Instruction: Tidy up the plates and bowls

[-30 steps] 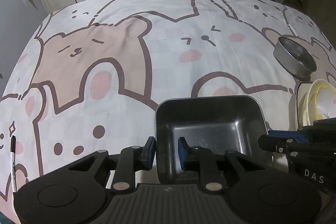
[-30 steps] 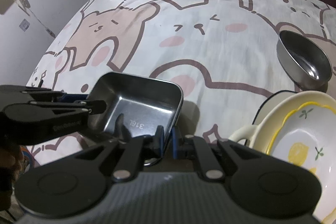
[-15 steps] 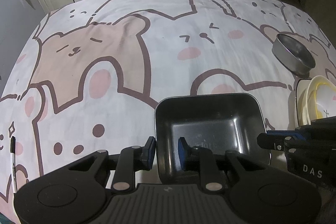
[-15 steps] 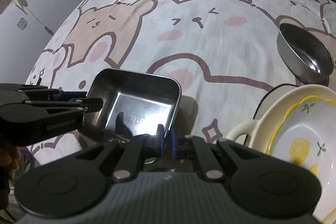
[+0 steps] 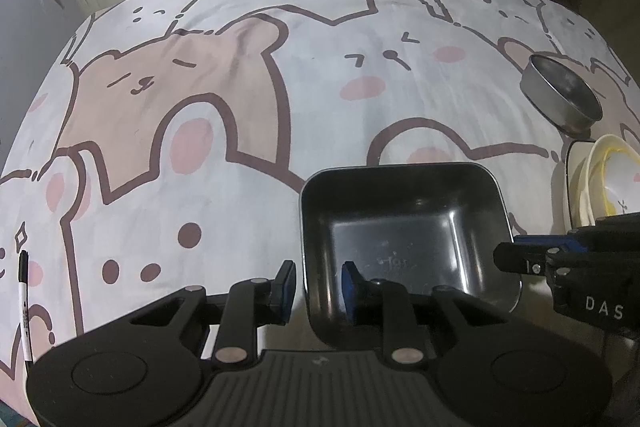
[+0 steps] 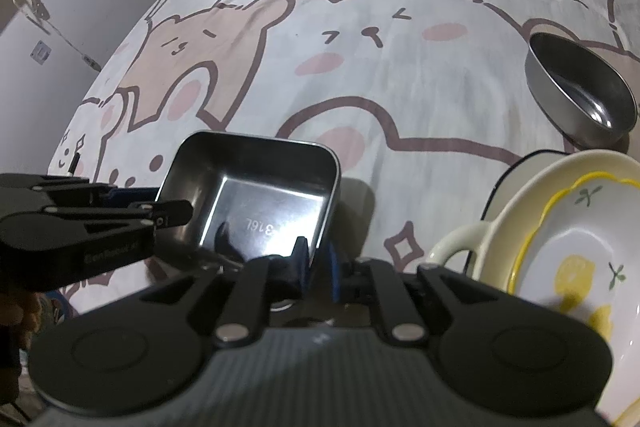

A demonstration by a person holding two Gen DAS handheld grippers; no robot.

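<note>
A rectangular steel tray (image 5: 400,227) (image 6: 256,195) sits on the cartoon-print tablecloth, close to the near edge. My left gripper (image 5: 316,285) straddles the tray's left wall; its jaws are opening and a gap shows beside the wall. My right gripper (image 6: 318,259) straddles the tray's right wall, its jaws opening too, with the rim between the blue pads. Each gripper shows side-on in the other's view: the right gripper (image 5: 508,259) and the left gripper (image 6: 172,215). A round steel bowl (image 5: 560,95) (image 6: 580,87) stands at the right.
A stack of cream dishes (image 5: 600,179) (image 6: 560,247), the top one with a yellow rim and lemon print, sits right of the tray. A pen (image 5: 24,299) lies at the left edge. Cabinets and a dark chair stand beyond the table's far edge.
The pads of both grippers have spread slightly off the tray's walls. The tray and both hands have stayed where they were.
</note>
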